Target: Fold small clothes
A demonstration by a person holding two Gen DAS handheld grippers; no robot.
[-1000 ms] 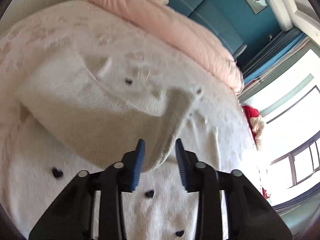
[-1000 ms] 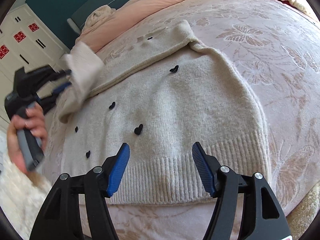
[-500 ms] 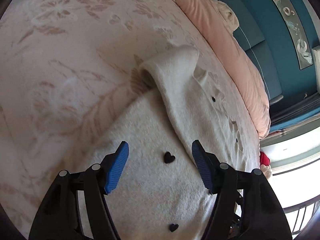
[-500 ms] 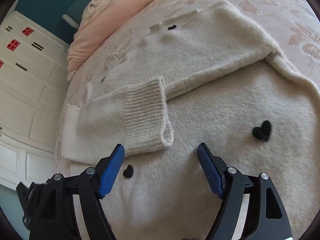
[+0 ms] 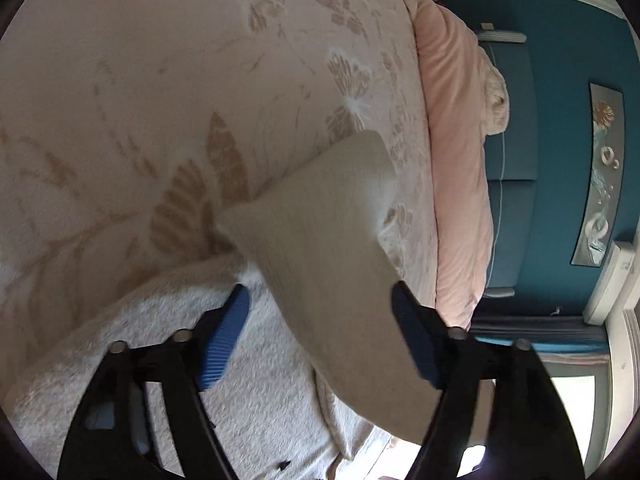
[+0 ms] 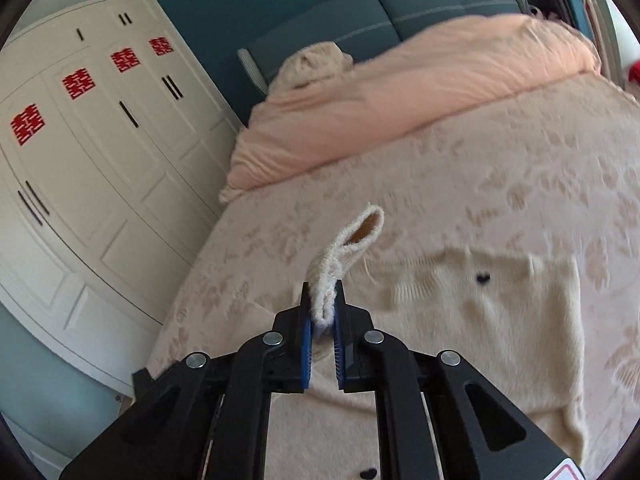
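Observation:
A cream knit sweater [image 6: 500, 320] with small black hearts lies flat on the floral bedspread [image 6: 520, 184]. My right gripper [image 6: 323, 296] is closing its jaws, and the pads pinch the ribbed sleeve cuff [image 6: 352, 240], which stands up off the sweater. In the left wrist view the lifted sleeve [image 5: 328, 220] runs as a blurred cream band across the gap of my left gripper [image 5: 320, 300] and covers part of the right finger. The left jaws are closing, but their pads stand apart from the cloth. The sweater's body [image 5: 180, 340] lies under them.
A rolled pink duvet [image 6: 400, 92] lies along the teal headboard [image 6: 420, 4] at the far end of the bed. A white wardrobe [image 6: 80, 160] with red paper cuttings stands to the left of the bed. A bright window [image 5: 580, 412] is at the lower right of the left view.
My right gripper has shut on the sleeve cuff and risen with it. My left gripper has rolled and moved across the sweater; the lifted sleeve now crosses its gap.

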